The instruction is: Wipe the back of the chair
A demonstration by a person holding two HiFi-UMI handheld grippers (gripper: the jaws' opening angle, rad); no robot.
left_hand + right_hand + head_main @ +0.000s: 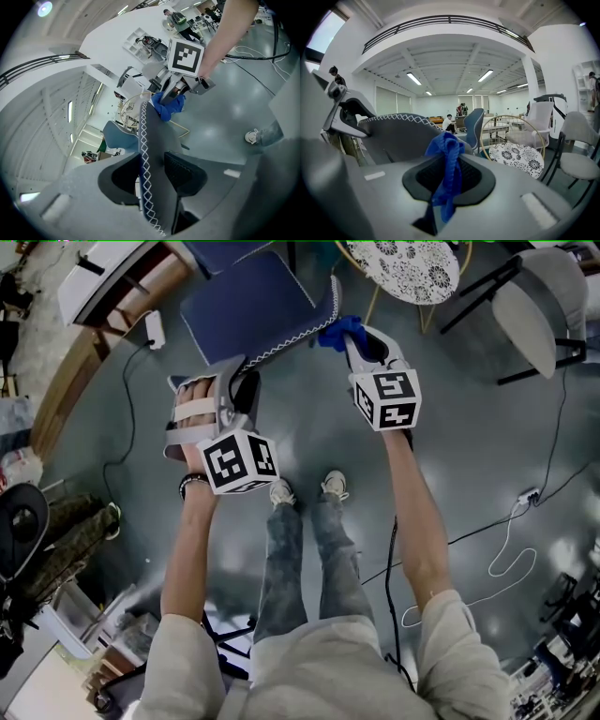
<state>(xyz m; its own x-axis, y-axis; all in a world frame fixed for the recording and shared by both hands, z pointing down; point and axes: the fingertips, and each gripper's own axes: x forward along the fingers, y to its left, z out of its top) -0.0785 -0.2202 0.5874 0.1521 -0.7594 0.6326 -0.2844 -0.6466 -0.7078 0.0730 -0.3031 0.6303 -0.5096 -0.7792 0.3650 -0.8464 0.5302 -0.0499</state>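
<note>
The chair back (pixel 286 341) is grey with a white zigzag-stitched top edge. My left gripper (pixel 246 382) is shut on that edge near its left end; in the left gripper view the stitched edge (pixel 144 159) runs up between the two pads. My right gripper (pixel 345 336) is shut on a blue cloth (pixel 336 332) and holds it at the right end of the chair back's top edge. In the right gripper view the blue cloth (pixel 447 164) hangs bunched between the jaws, with the chair back (pixel 398 133) just beyond it. The left gripper view also shows the blue cloth (pixel 168 105) against the edge.
A round white patterned table (pixel 403 268) stands just behind the chair, and a grey chair (pixel 534 306) is at the far right. Cables (pixel 506 549) trail over the grey floor. A wooden desk (pixel 103 296) is at the upper left. The person's feet (pixel 309 488) are below the grippers.
</note>
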